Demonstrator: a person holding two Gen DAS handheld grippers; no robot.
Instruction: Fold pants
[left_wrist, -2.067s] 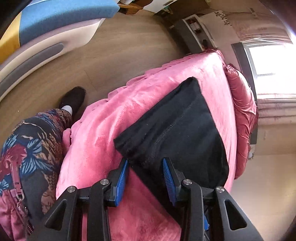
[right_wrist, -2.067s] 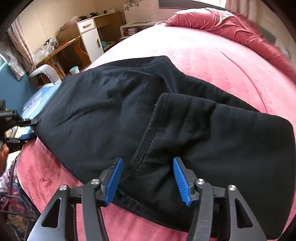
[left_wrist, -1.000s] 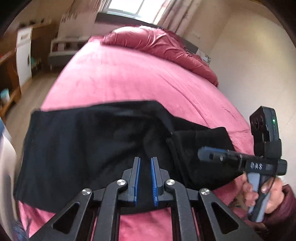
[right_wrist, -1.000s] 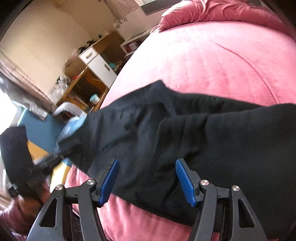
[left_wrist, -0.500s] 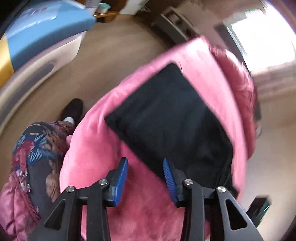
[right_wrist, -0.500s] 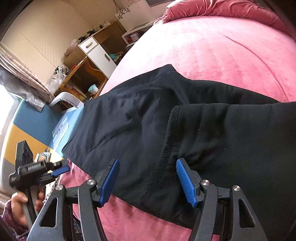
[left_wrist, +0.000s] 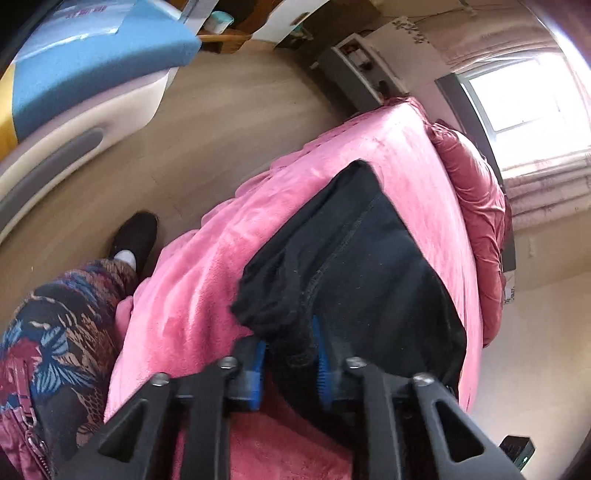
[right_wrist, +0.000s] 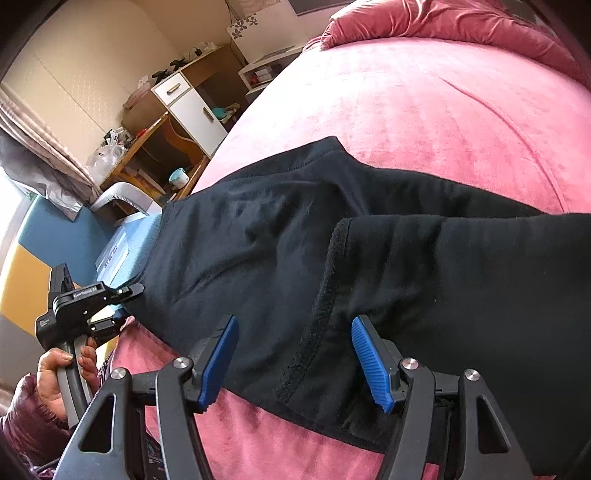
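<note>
Left tool (left_wrist: 290, 356): just closed, pads pinching a bunched corner of the black pants (left_wrist: 369, 266) at the near edge of the pink bed (left_wrist: 177, 295). Right tool (right_wrist: 293, 360): gaping, over the folded hem, gripping nothing. Risk: thin pinch slipping on lifting; one-sided pull dragging the lower layer and skewing the fold.

We see black pants (left_wrist: 369, 266) on a pink bed (left_wrist: 207, 280) cover, with a darker rose quilt (left_wrist: 476, 206) bunched at the far end. Our left tool (left_wrist: 290, 360) and right tool (right_wrist: 295, 358) are black with blue pads (right_wrist: 369, 362). The person's trousers (left_wrist: 55, 332) show a floral print in blue, red and tan.
</note>
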